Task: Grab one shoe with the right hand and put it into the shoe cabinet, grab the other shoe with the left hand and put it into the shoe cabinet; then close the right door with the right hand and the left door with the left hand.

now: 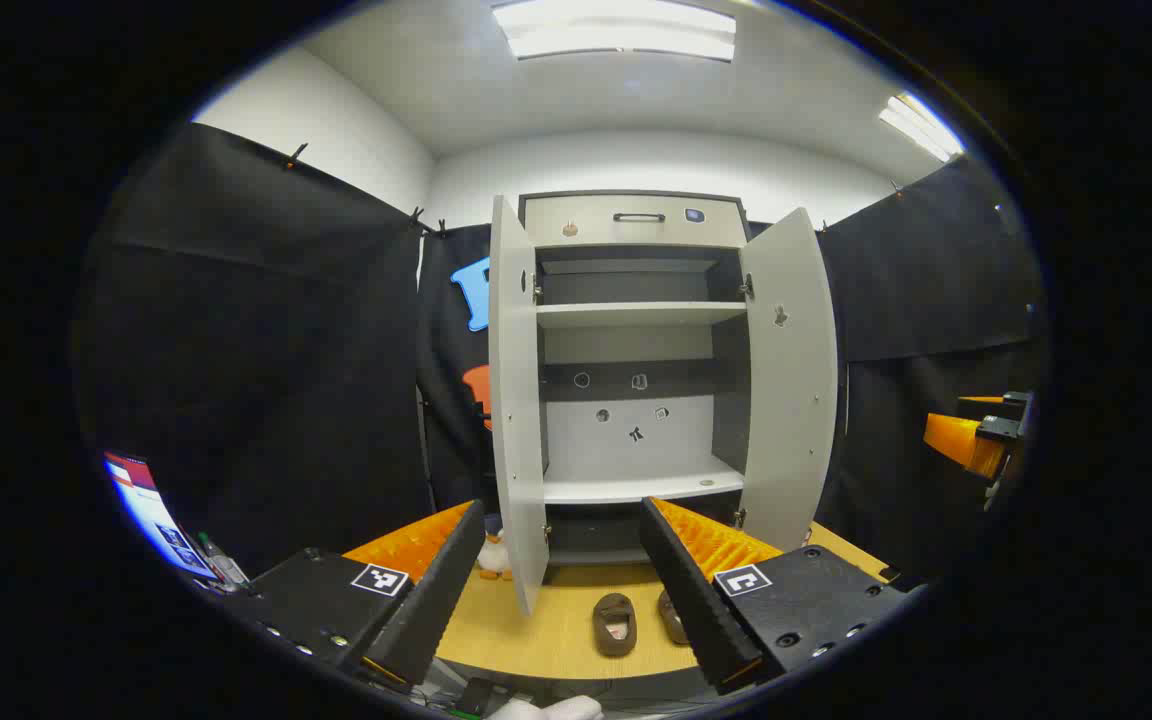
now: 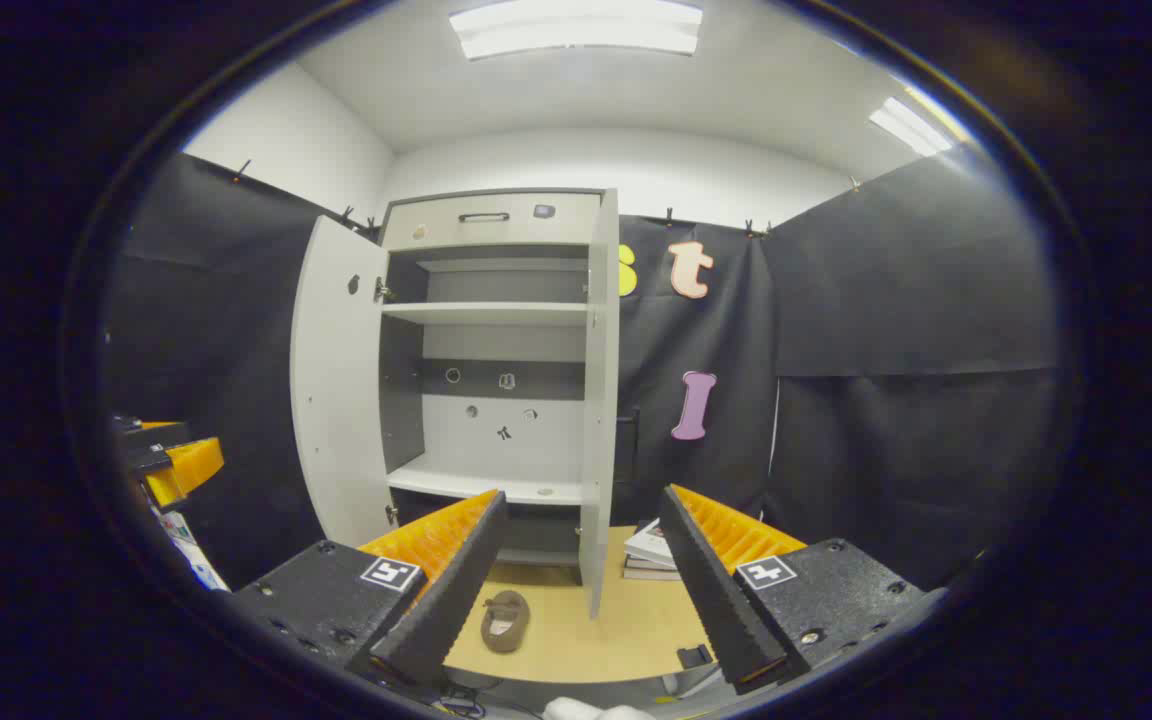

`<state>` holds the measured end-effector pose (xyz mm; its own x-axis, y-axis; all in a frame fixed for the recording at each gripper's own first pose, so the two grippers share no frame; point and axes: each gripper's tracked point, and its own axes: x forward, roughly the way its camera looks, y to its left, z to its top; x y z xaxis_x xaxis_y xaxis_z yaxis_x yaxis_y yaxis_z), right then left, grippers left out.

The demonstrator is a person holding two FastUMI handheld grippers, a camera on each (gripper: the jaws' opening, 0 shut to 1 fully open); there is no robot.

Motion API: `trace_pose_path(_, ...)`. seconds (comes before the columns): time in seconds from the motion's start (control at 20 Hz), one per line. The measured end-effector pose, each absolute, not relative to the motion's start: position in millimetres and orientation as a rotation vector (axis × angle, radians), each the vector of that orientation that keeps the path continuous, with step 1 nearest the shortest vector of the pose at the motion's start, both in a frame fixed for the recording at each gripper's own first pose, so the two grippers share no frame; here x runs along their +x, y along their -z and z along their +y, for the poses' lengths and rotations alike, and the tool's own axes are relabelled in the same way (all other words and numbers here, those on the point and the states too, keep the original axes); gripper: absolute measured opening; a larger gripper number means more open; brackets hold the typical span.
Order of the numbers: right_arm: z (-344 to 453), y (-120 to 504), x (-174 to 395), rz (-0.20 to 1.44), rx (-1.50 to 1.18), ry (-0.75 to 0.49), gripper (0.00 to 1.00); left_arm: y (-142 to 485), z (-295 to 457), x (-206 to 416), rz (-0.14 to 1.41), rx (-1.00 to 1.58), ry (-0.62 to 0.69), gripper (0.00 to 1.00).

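Fingers of the right gripper (image 2: pixel 576 590) stand wide apart and hold nothing. Just ahead of it and a bit to its left, one brown shoe (image 2: pixel 504 620) lies flat on the bench (image 2: pixel 626 630). Past the shoe stands the shoe cabinet (image 2: pixel 496 350) with both doors swung open and its shelves bare. A small pile of books (image 2: pixel 654 552) sits ahead, between the fingers, beside the right door (image 2: pixel 598 400).

The left gripper (image 1: pixel 561 585) is wide open too and holds nothing. Two shoes show below and ahead of it: one (image 1: pixel 615 623) between its fingers, the other (image 1: pixel 673 617) partly hidden by its right finger.

The job looks like it is just starting. To do it well, the right gripper should probably dip down, line its fingers up on both sides of the shoe, then squeeze gently. It should stay away from the door edge.
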<state>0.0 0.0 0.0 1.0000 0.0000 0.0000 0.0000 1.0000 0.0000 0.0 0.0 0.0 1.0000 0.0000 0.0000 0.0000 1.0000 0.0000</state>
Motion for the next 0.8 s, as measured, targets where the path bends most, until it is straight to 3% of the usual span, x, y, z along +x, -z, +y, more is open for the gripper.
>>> trace_pose_path(0.1, 0.9, 0.5, -0.3, 0.002, -0.002, 0.0, 1.0, 0.1, 0.2, 0.2, 0.0, 0.0, 0.001, 0.95)
trace_pose_path(0.15, 0.7, 1.3, -0.8, 0.004, -0.003, 0.001, 1.0, 0.2, -1.3, 0.6, 0.001, -0.002, 0.003, 1.0)
trace_pose_path(0.25, 0.8, 2.6, -0.3, 0.009, 0.0, 0.002, 1.0, 2.0, -0.7, -0.8, 0.005, 0.002, 0.006, 1.0)
trace_pose_path(0.3, 1.1, 2.6, -0.4, 0.012, 0.002, 0.0, 0.99, 2.6, -0.5, -1.4, 0.005, 0.006, 0.005, 0.95)
trace_pose_path(0.8, 2.8, 7.5, 2.1, 0.027, -0.016, -0.005, 1.0, 9.8, 6.5, -7.9, 0.015, 0.001, -0.004, 0.95)
